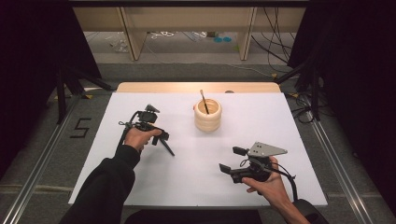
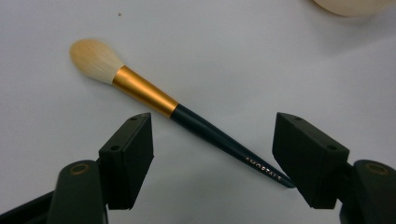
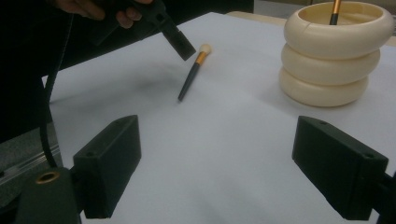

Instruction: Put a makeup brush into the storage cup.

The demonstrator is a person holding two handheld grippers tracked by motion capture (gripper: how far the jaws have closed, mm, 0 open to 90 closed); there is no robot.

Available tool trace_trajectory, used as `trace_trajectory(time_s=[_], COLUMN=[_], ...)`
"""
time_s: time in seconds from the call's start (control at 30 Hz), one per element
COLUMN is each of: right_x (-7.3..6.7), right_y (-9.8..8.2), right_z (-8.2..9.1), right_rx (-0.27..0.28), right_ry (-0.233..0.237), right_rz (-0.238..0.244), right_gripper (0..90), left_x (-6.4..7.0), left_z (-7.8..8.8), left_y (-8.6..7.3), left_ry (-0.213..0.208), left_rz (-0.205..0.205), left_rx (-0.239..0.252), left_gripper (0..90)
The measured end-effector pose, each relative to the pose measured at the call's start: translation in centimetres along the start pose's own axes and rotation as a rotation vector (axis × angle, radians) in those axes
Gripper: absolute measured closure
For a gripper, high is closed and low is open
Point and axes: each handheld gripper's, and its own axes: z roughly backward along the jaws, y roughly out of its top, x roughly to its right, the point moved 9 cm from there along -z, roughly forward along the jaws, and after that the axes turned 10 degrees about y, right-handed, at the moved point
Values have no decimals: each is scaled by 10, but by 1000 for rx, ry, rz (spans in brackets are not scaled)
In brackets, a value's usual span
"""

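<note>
A makeup brush (image 2: 144, 91) with a pale tuft, gold ferrule and dark handle lies flat on the white table; it also appears in the high view (image 1: 167, 147) and the right gripper view (image 3: 192, 74). My left gripper (image 2: 212, 119) hovers just over its handle, jaws open and straddling it, pads apart from it. In the high view the left gripper (image 1: 161, 137) is left of centre. My right gripper (image 1: 229, 159) rests open near the front right, with nothing between its jaws (image 3: 217, 123).
A cream ribbed holder (image 1: 208, 114) stands at the table's middle back, with another brush (image 1: 204, 100) upright in it; it also appears at upper right (image 3: 334, 56). The white table top (image 1: 261, 130) ends at a wooden strip behind.
</note>
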Motion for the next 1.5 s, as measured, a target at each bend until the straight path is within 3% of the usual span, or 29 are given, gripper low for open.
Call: trace_trajectory(time_s=[0.27, 0.3, 0.57, 0.83, 1.07, 1.5], right_x=[0, -1, -1, -1, -2, -3], right_y=[0, 1, 0, 1, 1, 0], right_z=[0, -3, -3, -4, -4, -4], right_rx=[-4, 20, 10, 16, 13, 13], right_ry=[0, 18, 25, 28, 31, 32], right_rz=[-2, 4, -4, 4, -1, -3], right_gripper=[163, 164, 166, 167, 167, 167], left_x=[3, 3, -2, -3, -7, -8], left_z=[-6, -7, -10, -12, -16, -21], left_y=[1, 1, 2, 8, 9, 7], left_ry=[7, 5, 19, 35, 46, 53], left_rz=[-21, -14, -15, -50, -30, -39], left_rx=[-15, -20, -26, -40, -53, -74], left_gripper=[308, 308, 334, 352, 358, 376])
